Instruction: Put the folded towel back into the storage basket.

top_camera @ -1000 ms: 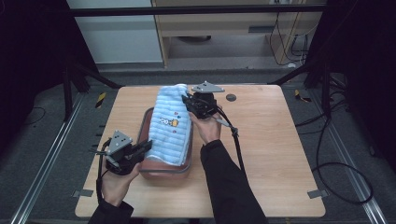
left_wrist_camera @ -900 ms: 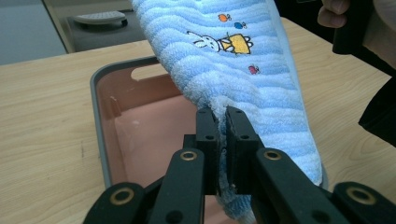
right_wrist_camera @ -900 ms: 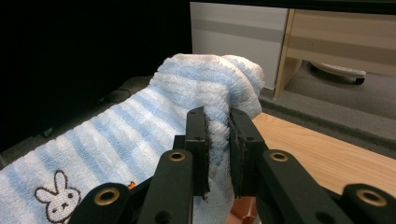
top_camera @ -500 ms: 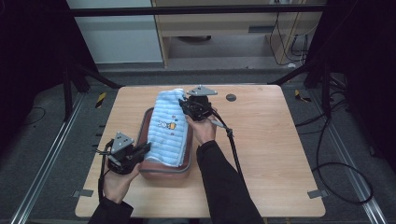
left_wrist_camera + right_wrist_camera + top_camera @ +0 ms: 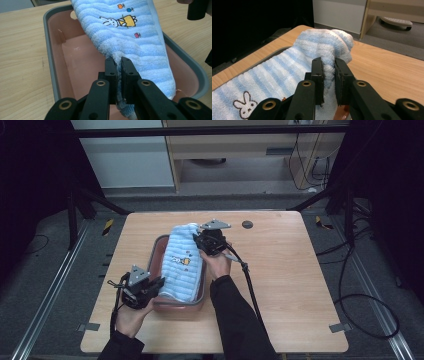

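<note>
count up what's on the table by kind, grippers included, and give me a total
Grippers: 2, left gripper and right gripper
Towels: 1, the blue striped towel
Trays: 1, the pink tray
Total: 4

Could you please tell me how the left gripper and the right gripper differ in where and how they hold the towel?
The left gripper pinches the towel at its near end, low over the tray; the right gripper pinches the far end, beyond the tray's far rim. The left gripper sits at the tray's left near corner, the right gripper at its right side. Both are shut on the towel.
</note>
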A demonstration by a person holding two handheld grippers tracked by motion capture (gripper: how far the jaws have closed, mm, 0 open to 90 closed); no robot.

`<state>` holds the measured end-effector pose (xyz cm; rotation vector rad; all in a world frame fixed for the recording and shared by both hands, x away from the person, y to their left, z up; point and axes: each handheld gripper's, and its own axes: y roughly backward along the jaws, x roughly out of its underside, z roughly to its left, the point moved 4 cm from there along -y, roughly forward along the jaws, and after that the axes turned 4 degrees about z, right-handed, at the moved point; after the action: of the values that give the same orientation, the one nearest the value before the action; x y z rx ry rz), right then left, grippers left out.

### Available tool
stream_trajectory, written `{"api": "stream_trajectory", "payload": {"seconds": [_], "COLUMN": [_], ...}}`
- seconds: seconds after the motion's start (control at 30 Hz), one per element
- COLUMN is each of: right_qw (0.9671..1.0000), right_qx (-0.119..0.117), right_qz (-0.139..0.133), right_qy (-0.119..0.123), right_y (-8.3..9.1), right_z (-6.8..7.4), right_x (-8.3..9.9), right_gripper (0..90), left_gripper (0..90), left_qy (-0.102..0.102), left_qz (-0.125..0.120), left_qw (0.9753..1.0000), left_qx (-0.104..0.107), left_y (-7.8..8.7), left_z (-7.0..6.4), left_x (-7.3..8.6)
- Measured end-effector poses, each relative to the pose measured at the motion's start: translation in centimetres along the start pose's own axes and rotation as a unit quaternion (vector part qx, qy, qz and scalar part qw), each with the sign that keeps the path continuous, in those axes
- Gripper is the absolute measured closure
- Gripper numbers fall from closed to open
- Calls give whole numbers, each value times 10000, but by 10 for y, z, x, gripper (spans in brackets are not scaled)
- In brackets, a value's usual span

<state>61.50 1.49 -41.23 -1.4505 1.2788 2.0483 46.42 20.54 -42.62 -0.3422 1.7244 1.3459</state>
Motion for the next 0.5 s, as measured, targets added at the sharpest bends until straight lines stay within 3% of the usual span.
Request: {"api": "stream_trajectory", "payload": {"seconds": [0.5], "right_qw": [9997], "right_qx": [-20], "right_qz": [240], "right_qy": [29], "right_y": [-17], "right_z": [3], "right_x": [17], "right_gripper": [796], "left_gripper": [850], "left_qy": [-9], "left_qz": [207], "left_qw": [9998], "left_qx": [-41], "left_y": [-11], "left_z": [2], "left_x": [11]}}
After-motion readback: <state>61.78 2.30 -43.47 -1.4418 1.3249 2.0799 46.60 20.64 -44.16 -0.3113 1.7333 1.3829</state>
